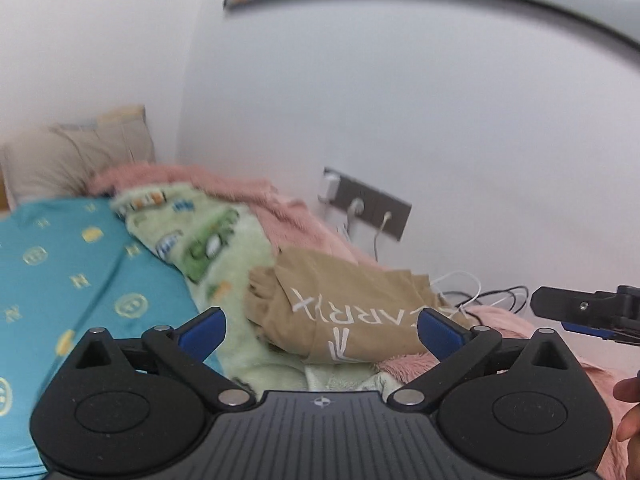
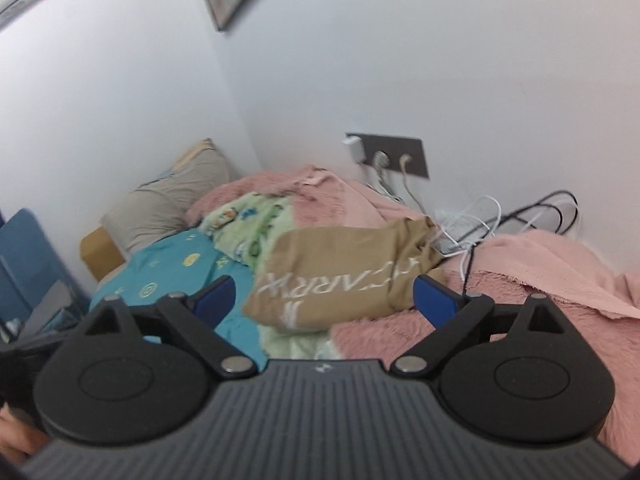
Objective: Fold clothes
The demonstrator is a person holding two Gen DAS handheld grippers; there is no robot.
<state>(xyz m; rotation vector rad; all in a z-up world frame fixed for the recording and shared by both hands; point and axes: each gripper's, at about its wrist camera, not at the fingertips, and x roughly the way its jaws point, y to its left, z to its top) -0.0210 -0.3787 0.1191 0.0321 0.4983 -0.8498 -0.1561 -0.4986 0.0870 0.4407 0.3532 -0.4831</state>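
Two hand-held grippers are seen with their jaws spread wide and nothing between the blue pads: the left hand-held gripper [image 1: 322,330] and the right hand-held gripper [image 2: 324,300], both held above the bed and pointed slightly downward at the garment. From the left wrist view, the right one is also glimpsed at the far right edge, well apart from the cloth.

Just beyond the fingertips, the tan T-shirt [image 1: 352,312] with white lettering is laid as a compact bundle on the bedding. It is judged to be largely folded already, since its body is doubled into a rough rectangle; one end is bunched and wrinkled toward the cables, so a final tidying or flattening may be left. No second garment waiting to be folded can be told apart with certainty.

The shirt rests across a green cartoon-print blanket [image 1: 240,248] and a pink fleece blanket [image 2: 540,280]. To the left, a teal patterned sheet [image 1: 80,280] offers the flattest open room. Farther back, a beige pillow [image 2: 168,196] is propped in the corner.

Room is limited on the far side: white and black cables [image 2: 500,216] lie just beside the shirt's bunched end, and a wall socket panel [image 2: 388,156] with plugs is mounted close behind. Any sweep toward the wall is judged likely to snag those leads.
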